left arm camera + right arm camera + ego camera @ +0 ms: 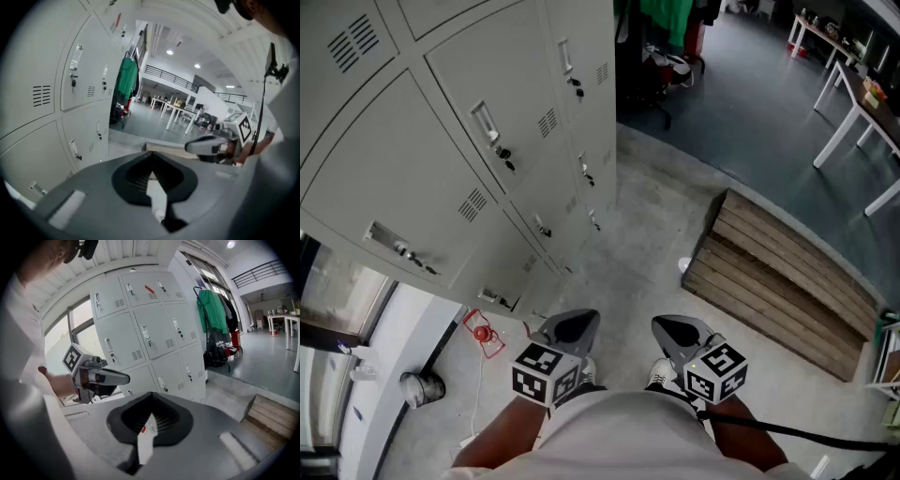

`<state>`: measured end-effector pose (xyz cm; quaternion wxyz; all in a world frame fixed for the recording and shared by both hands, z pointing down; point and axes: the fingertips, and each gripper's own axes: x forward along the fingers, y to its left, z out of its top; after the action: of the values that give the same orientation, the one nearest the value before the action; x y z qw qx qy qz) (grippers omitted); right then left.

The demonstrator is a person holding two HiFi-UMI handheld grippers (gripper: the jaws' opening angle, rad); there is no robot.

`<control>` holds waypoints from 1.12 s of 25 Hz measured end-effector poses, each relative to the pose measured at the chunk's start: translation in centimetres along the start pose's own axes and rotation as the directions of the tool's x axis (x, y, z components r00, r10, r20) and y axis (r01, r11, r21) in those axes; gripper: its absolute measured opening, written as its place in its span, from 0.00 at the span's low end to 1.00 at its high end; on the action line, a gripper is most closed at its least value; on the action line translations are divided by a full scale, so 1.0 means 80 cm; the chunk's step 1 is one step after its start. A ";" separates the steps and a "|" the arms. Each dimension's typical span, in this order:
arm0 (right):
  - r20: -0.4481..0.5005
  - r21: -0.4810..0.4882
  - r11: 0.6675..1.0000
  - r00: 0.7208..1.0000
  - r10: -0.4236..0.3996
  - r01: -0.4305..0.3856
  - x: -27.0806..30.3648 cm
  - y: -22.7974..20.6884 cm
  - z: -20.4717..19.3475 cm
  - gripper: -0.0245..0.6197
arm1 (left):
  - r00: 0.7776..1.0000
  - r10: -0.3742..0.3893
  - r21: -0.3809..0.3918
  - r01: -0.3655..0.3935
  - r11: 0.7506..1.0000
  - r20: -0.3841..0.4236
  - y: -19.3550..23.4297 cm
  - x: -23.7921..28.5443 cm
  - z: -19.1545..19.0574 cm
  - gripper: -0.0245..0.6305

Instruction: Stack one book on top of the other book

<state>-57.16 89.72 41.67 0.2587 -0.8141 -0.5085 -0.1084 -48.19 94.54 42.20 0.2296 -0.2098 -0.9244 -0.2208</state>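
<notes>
Both grippers read shut and empty. In its own view the left gripper (pixel 151 165) has its jaws pressed together with nothing between them; a white tab (pixel 157 199) lies in the dark recess below the jaw line. The right gripper (pixel 151 416) matches: jaws together, nothing held, and a white tab with a small red mark (pixel 146 439) in its recess. From the head view we note the two grippers side by side and apart, held close to the person's torso and angled slightly down, each with its marker cube (pixel 546 370) towards the body. A black cable (pixel 787 431) trails off to the right from the right gripper. Below the grippers we see a white shoe (pixel 661 375) on the concrete floor (pixel 647 234). A small red object (pixel 483 335) lies on the floor to the left, near the foot of the grey lockers (pixel 441 141) that fill the left side. A low wooden pallet (pixel 778 281) sits ahead to the right. Further off are a hanging green garment (pixel 211 310) and white tables (pixel 853 103). We cannot place the books: no view shows them.
</notes>
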 end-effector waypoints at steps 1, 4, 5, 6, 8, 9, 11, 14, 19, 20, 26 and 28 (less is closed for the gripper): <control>-0.001 -0.001 1.000 1.000 0.000 0.000 0.000 0.000 0.000 0.04 | 1.000 0.001 0.000 -0.001 1.000 0.001 0.000 -0.001 0.000 0.04; -0.003 -0.002 1.000 1.000 0.001 -0.001 0.001 0.000 0.000 0.04 | 1.000 0.002 0.003 -0.002 1.000 0.002 0.000 -0.001 0.001 0.04; -0.003 -0.002 1.000 1.000 0.001 -0.001 0.000 0.000 -0.001 0.04 | 1.000 0.003 0.005 -0.003 1.000 0.002 0.000 -0.002 0.000 0.04; -0.004 -0.002 1.000 1.000 0.002 -0.002 0.000 0.000 0.000 0.04 | 1.000 0.004 0.008 -0.004 1.000 0.001 -0.001 -0.002 0.000 0.04; -0.004 -0.005 1.000 1.000 0.004 -0.004 0.000 0.001 0.000 0.04 | 1.000 0.005 0.010 -0.005 1.000 0.001 -0.001 -0.002 0.000 0.04; -0.005 -0.009 1.000 1.000 0.005 -0.006 0.000 0.002 0.001 0.04 | 1.000 0.005 0.009 -0.005 1.000 0.002 -0.001 -0.002 0.000 0.04; -0.007 -0.020 1.000 1.000 0.007 -0.007 0.000 0.004 0.001 0.04 | 1.000 0.006 0.008 -0.006 1.000 0.003 0.000 -0.003 0.000 0.04; -0.001 -0.012 1.000 1.000 0.014 -0.014 0.002 0.007 0.003 0.04 | 1.000 0.004 0.006 -0.004 1.000 0.005 0.002 -0.004 0.000 0.04; 0.027 0.039 0.999 0.999 0.023 -0.024 0.003 0.011 0.009 0.04 | 1.000 -0.024 -0.007 0.024 1.000 0.014 0.003 -0.006 0.001 0.04; 0.025 0.036 0.999 1.000 0.014 -0.015 0.003 0.011 0.009 0.04 | 1.000 -0.027 -0.004 0.027 1.000 0.013 0.004 -0.007 0.000 0.04; 0.024 0.060 0.997 0.999 -0.041 0.040 0.008 0.016 0.010 0.04 | 0.998 -0.061 0.031 0.061 0.998 0.003 0.019 -0.008 0.002 0.04; 0.031 0.083 0.993 0.996 -0.086 0.083 0.003 0.020 0.006 0.04 | 0.995 -0.100 0.053 0.100 0.994 -0.006 0.021 -0.007 0.002 0.04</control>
<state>-55.67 89.57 40.85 0.2782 -0.7823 -0.5509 -0.0842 -46.98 95.83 42.28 0.2253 -0.1568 -0.9389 -0.2077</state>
